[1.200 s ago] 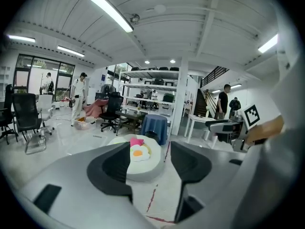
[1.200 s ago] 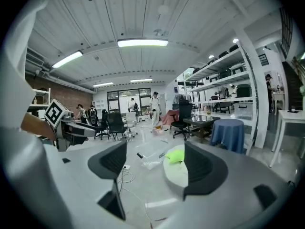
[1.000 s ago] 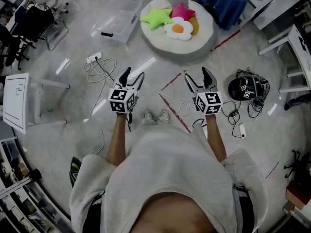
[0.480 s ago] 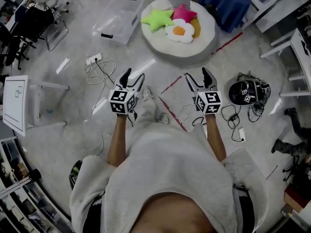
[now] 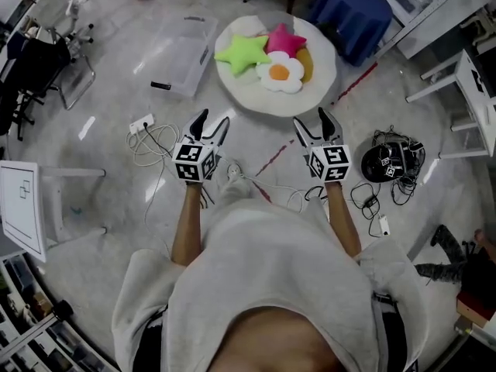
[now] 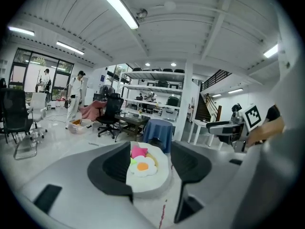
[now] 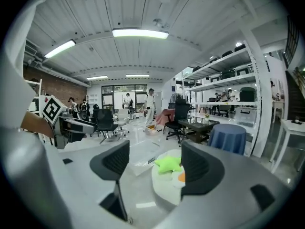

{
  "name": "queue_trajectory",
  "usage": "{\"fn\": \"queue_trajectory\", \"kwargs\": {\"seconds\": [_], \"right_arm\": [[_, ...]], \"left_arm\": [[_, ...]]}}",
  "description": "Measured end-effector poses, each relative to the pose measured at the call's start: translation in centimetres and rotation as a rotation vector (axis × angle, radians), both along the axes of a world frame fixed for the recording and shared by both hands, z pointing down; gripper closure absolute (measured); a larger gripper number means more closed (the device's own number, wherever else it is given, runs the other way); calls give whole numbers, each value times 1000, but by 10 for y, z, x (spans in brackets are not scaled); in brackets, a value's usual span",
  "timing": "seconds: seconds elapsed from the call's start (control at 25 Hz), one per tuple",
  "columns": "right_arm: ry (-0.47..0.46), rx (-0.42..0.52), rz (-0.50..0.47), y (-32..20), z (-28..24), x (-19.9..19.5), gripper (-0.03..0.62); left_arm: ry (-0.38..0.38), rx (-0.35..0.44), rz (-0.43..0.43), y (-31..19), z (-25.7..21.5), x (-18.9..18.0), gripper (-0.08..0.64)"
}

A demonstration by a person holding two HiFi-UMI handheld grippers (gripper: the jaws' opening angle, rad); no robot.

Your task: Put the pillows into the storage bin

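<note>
A green star-shaped plush pillow [image 5: 242,50], a pink star-shaped plush pillow [image 5: 284,39] and a white fried-egg plush pillow [image 5: 280,71] lie on the round white floor cushion [image 5: 249,94]. An orange piece [image 5: 308,63], possibly another pillow, lies beside them. The clear plastic storage bin [image 5: 182,43] stands left of the cushion. Left hand-held gripper [image 5: 212,120] and right hand-held gripper [image 5: 312,119]: short of the cushion, jaws apart, holding nothing.

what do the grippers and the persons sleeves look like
The left gripper and right gripper each have two dark curved jaws and a white cube with black square markers. The person wears a pale grey sweatshirt, sleeves pushed up.
</note>
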State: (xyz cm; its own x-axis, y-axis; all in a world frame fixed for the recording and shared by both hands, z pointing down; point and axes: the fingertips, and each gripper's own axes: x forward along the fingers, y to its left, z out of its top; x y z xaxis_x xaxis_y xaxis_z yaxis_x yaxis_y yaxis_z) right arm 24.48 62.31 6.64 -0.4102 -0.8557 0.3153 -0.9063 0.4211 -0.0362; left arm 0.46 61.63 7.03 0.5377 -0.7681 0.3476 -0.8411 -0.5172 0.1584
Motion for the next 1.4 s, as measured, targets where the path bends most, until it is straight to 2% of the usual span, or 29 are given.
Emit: {"fn": "queue_trajectory", "kwargs": {"seconds": [0.24, 0.48, 0.96, 1.4], "right_arm": [[11, -5, 28, -83, -4, -34, 272], [17, -22, 55, -135, 3, -60, 290], [13, -58, 111, -220, 31, -37, 302], [-7, -85, 18, -373, 44, -40, 304]], "left_arm": [[3, -4, 23, -89, -4, -37, 319], [-6, -9, 35, -151, 1, -68, 319], [-36, -27, 48, -235, 17, -63, 319], [-54, -66, -33, -364, 23, -60, 319]]}}
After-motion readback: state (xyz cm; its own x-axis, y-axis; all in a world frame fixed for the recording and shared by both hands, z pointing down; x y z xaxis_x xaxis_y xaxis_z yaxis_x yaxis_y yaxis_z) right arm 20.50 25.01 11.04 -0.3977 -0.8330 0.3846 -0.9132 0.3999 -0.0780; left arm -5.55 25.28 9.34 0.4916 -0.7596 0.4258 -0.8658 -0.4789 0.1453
